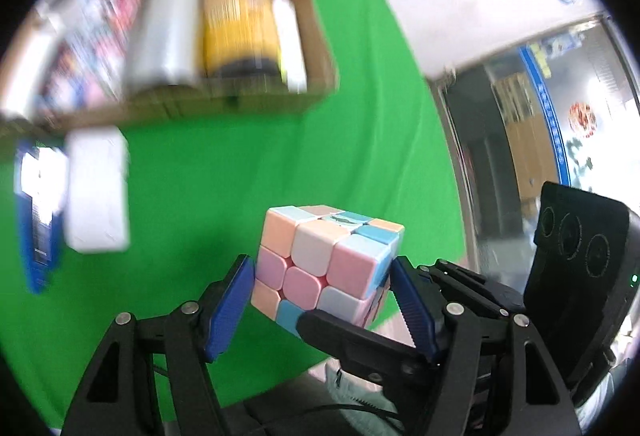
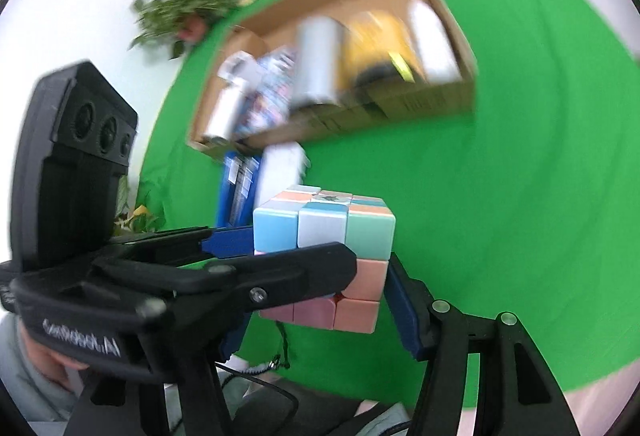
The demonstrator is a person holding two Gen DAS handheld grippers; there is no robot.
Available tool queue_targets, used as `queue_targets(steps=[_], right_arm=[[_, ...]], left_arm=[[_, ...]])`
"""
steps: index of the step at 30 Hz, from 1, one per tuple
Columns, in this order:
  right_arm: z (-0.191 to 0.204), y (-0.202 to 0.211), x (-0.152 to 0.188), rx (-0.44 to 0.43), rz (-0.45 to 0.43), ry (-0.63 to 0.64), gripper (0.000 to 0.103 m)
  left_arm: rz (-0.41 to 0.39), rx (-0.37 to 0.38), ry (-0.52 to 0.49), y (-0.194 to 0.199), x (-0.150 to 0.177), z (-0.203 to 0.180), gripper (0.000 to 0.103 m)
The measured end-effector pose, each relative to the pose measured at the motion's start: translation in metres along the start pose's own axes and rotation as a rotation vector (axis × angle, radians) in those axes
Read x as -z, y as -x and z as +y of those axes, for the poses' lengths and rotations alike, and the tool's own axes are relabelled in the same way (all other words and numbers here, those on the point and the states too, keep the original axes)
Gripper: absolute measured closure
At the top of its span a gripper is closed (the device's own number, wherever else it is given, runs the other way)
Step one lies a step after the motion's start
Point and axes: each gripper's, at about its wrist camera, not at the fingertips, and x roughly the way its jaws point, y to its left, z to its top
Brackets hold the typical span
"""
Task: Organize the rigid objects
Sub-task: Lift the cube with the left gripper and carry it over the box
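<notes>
A pastel puzzle cube (image 1: 326,264) is held in the air above the green cloth. My left gripper (image 1: 324,278) is shut on it, blue pads on its left and right sides. My right gripper (image 2: 320,268) is shut on the same cube (image 2: 326,260); one black finger of it crosses the cube's front in the left wrist view. The left gripper's body and finger cross the cube in the right wrist view. A cardboard box (image 1: 316,47) beyond holds a silver cylinder (image 1: 168,31), a yellow can (image 1: 240,31), a white bottle (image 1: 290,43) and colourful packets.
A white block (image 1: 98,191) and a blue package (image 1: 38,211) lie on the green cloth (image 1: 248,155) in front of the box. A potted plant (image 2: 188,3) stands at the cloth's far left. Both views are motion-blurred.
</notes>
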Motion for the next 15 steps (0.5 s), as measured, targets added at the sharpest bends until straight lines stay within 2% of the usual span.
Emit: queue_targets(steps=[4, 11, 15], right_arm=[[0.044, 0.023, -0.03, -0.048, -0.056, 0.145, 0.046], [0.106, 0.034, -0.055, -0.117, -0.076, 0.281, 0.046], [0.131, 0.033, -0.064, -0.108, -0.101, 0.329, 0.046]], left_arm=[[-0.153, -0.038, 0.032, 0.057, -0.002, 0.004, 0.034], [-0.286, -0.093, 0.091, 0.112, 0.0, 0.02, 0.035], [-0.338, -0.068, 0.112, 0.121, -0.001, 0.024, 0.035]])
